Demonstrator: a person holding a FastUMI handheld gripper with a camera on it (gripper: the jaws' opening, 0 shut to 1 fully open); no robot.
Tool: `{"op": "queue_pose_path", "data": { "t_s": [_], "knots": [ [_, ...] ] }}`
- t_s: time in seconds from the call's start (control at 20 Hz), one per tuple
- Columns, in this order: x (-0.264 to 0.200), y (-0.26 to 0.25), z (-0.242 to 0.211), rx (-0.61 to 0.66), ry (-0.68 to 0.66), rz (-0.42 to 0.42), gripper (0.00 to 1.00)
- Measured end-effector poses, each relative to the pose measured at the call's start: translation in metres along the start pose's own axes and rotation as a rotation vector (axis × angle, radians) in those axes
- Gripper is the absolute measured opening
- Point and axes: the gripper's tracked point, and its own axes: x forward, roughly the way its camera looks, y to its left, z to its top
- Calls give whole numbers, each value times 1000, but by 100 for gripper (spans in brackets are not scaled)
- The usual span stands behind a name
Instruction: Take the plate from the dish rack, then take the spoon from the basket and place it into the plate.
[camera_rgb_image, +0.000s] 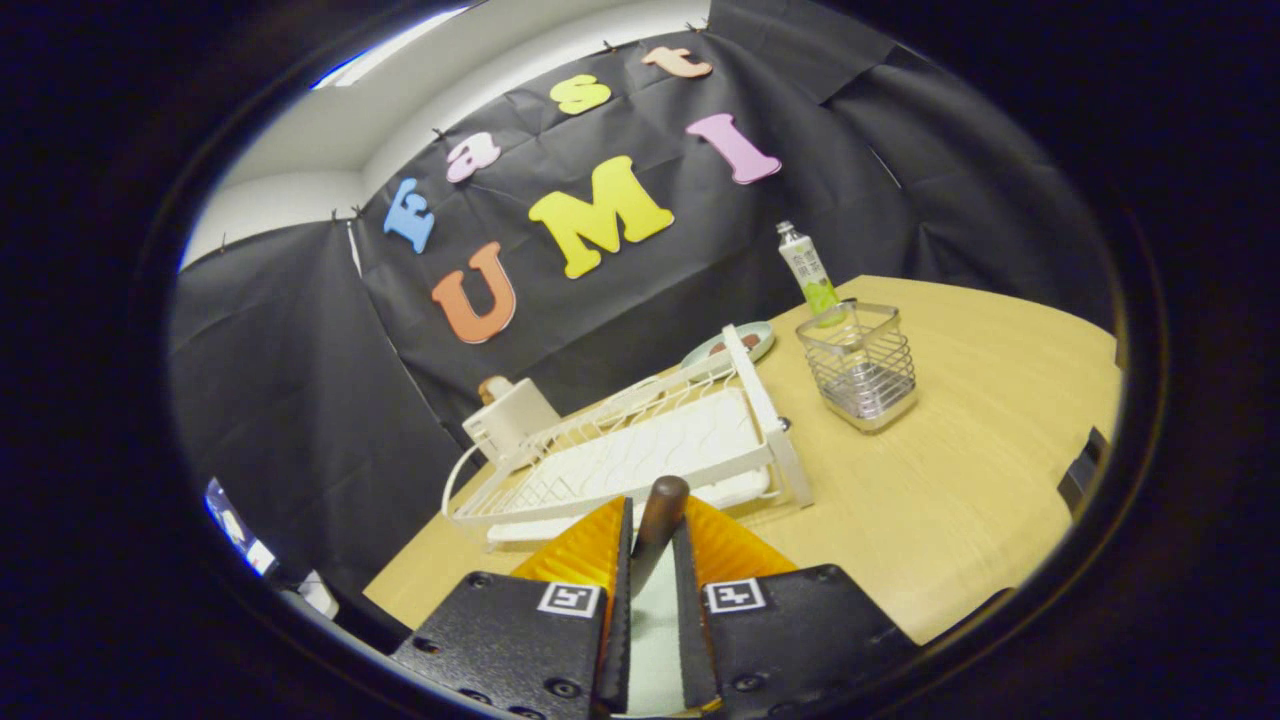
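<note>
My gripper (657, 515) is shut on a spoon (665, 495). Its dark rounded handle end pokes up between the fingertips, and a pale part shows lower down between the fingers. It hangs tilted above the near end of the white wire dish rack (640, 450), which lies on the wooden table with nothing in it. Beyond the rack's far end, a pale green plate (728, 345) lies flat on the table. To the right of the rack stands the wire basket (860, 365).
A small bottle (808, 268) with a green label stands behind the basket. A white box (510, 415) with a brown-topped item sits at the rack's far left side. Bare wooden table (960, 480) stretches right of the rack to the table's edge.
</note>
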Motion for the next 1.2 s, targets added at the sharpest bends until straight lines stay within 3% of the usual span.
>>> {"op": "queue_pose_path", "data": {
  "t_s": [0.05,0.1,0.3,0.5,1.2],
  "knots": [
    [1,-5,1,-21,0,-18,29],
    [2,-11,3,-43,-2,-39,40],
    [-5,-31,26,-135,-81,-143,93],
    [-21,-22,50,-239,-175,-190,100],
    [-95,31,103,-447,-377,-289,100]
  ]
}}
